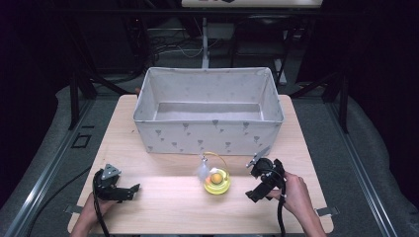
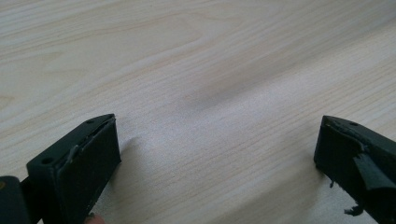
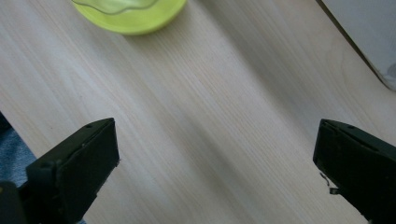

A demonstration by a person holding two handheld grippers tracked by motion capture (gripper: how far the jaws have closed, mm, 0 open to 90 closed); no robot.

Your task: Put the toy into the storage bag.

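The yellow-green bowl point(image 1: 217, 183), a small translucent dish with an orange ball point(image 1: 216, 177) in it and a thin wire handle arching over it, sits on the tabletop point(image 1: 163, 207) ahead of the right gripper point(image 1: 262, 180), beyond its jaw tips and off to one side; in the right gripper view only its rim point(image 3: 130, 18) peeks in past the left jaw. Those jaws stand wide apart with nothing but bare wood between them. The left gripper point(image 1: 117, 187) is likewise spread open over empty tabletop, well apart from the bowl.

Beyond the bowl, farther from both sets of jaws, stands a grey fabric storage bin point(image 1: 208, 111), open-topped and empty as far as can be seen.

This looks like the approach step: neither gripper has reached anything. The next move probably calls for the right gripper to swing toward the bowl, straddle its rim or handle with the jaws, and close gently so the ball stays put.
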